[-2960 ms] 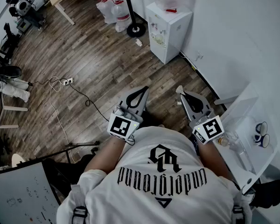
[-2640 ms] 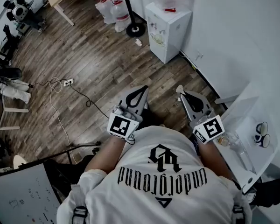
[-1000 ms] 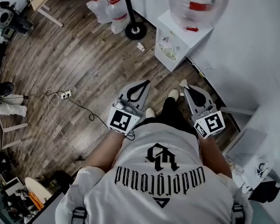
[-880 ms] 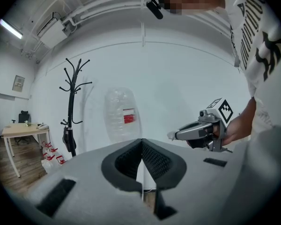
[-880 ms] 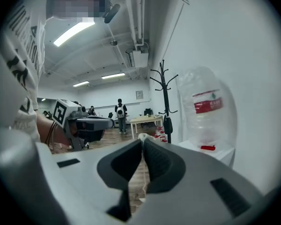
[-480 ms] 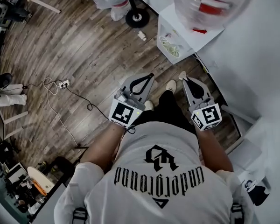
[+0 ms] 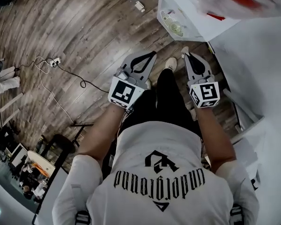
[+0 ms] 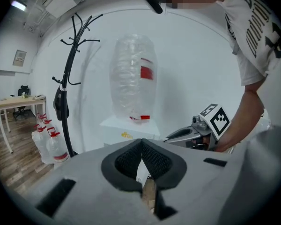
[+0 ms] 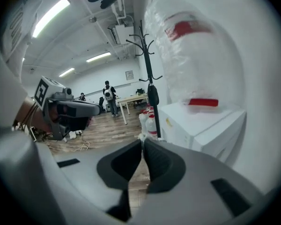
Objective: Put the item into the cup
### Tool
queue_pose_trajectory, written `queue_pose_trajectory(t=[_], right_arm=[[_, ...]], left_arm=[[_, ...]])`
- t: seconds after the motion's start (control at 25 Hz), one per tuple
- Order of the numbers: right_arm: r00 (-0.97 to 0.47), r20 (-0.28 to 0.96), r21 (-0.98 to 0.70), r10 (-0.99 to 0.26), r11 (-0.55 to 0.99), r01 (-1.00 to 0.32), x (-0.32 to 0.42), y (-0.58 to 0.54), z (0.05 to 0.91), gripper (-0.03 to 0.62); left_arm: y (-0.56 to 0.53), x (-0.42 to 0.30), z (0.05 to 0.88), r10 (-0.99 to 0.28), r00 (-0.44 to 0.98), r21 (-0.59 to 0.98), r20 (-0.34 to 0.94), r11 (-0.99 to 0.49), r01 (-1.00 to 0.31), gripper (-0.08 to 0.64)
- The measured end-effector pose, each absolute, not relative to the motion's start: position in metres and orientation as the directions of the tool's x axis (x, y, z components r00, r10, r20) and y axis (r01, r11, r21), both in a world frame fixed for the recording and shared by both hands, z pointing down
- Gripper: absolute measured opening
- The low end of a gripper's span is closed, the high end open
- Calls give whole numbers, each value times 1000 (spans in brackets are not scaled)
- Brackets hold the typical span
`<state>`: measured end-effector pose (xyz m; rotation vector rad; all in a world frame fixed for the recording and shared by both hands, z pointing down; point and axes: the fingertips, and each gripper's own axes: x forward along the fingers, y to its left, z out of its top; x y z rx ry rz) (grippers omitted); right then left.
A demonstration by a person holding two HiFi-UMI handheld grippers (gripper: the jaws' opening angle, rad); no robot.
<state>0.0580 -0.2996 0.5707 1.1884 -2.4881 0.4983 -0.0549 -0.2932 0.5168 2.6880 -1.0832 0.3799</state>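
Note:
No cup and no item shows in any current view. In the head view my left gripper (image 7: 152, 55) and my right gripper (image 7: 189, 56) are held side by side in front of the person's body, over the wooden floor, pointing toward a white water dispenser (image 7: 187, 20). Both are shut with nothing between the pads. The left gripper view has its jaws (image 8: 142, 143) closed at the tips, with the right gripper (image 8: 196, 131) beside it. The right gripper view has its jaws (image 9: 143, 143) closed too, with the left gripper (image 9: 68, 109) at its left.
A big clear bottle (image 8: 132, 76) tops the dispenser against the white wall. A black coat stand (image 8: 68, 78) and water jugs (image 8: 49, 146) stand to its left. A cable and power strip (image 7: 51, 61) lie on the floor. A white table edge (image 7: 246, 135) runs at the right.
Both grippers have dropped lower and come nearer the water dispenser, still shut and empty. The white table with the cups has slid out of the head view at the right.

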Motion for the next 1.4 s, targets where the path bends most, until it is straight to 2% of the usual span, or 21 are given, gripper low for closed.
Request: queue_pose_trajectory(t=[0.76,1.08,1.4], right_arm=[[-468,615,-236,-634,418,-877,55,-378,814,29],[-408,644,-229,-647,345,-910,61,-398,864,32],[-396,679,-242,-618,321,-916,60,-404,889,34]], left_arm=[[-362,-47,731,-606,655,191,451,-652,-734,8],[-365,-48,770,-595,648,201,476,-644,-739,8],[-366,-35,774,-589,652,207,477,-646,-735,8]])
